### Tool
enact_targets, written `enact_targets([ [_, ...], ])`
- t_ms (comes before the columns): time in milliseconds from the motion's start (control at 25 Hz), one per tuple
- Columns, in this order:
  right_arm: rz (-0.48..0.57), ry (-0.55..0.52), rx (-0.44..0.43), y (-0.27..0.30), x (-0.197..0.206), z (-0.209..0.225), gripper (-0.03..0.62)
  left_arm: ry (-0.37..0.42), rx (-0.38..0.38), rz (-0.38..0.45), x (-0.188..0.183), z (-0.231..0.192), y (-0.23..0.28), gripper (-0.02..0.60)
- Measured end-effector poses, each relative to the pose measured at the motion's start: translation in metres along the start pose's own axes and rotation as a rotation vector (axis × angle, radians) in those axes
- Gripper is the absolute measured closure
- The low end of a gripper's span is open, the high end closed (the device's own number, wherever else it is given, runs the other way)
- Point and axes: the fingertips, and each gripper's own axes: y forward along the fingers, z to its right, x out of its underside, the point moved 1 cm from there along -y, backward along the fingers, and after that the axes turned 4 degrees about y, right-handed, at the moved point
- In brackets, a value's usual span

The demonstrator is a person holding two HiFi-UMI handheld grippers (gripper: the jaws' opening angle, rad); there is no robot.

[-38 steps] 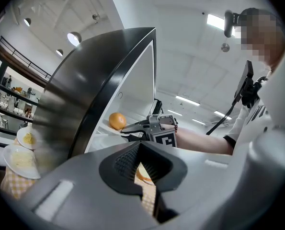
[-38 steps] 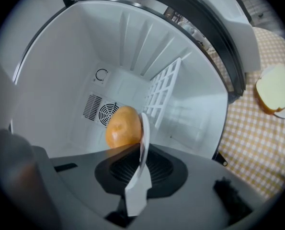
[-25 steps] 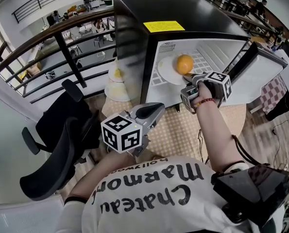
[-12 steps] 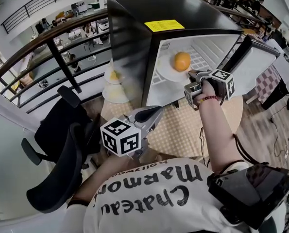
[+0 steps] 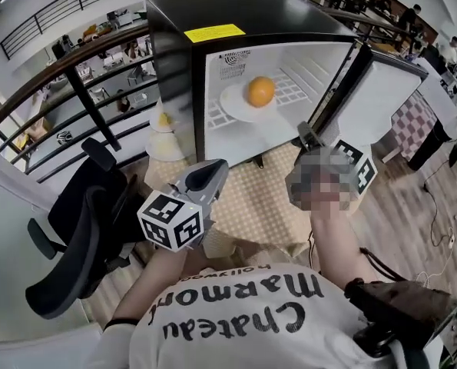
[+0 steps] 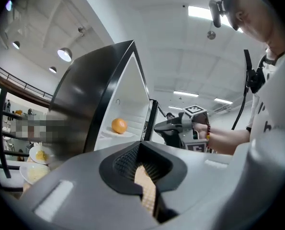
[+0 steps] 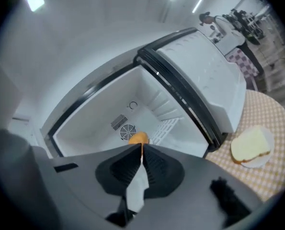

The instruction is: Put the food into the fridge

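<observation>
Your left gripper (image 5: pixel 215 167) and right gripper (image 5: pixel 304 134) are both closed and empty, near the open fridge (image 5: pixel 236 10) holding the orange (image 5: pixel 260 91).

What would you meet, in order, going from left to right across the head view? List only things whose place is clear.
chair → left gripper → orange → right gripper
</observation>
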Motion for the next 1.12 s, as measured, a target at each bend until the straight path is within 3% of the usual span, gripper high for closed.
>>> enact_targets([
  [280,-0.085,-0.343,-0.146,-0.081,-0.009,0.010,0.578,-0.035,-0.090,0.075,-0.006,0.068,0.009,0.575],
  [400,-0.122,-0.431,-0.191,-0.112,-0.015,0.016,0.579,-0.052,-0.107,0.087,0.000,0.108,0.010,0.577],
  [720,-0.217,-0.477,-0.266,-0.171,-0.005,0.040,0.579,-0.097,-0.208,0.098,0.027,0.179,-0.005,0.577],
  [920,-0.258,-0.501,-0.303,-0.205,-0.002,0.061,0.579,-0.077,-0.240,0.117,0.036,0.223,-0.006,0.577],
  [1120,-0.273,-0.504,-0.313,-0.212,0.026,0.042,0.579,-0.077,-0.258,0.125,0.035,0.218,-0.039,0.577],
])
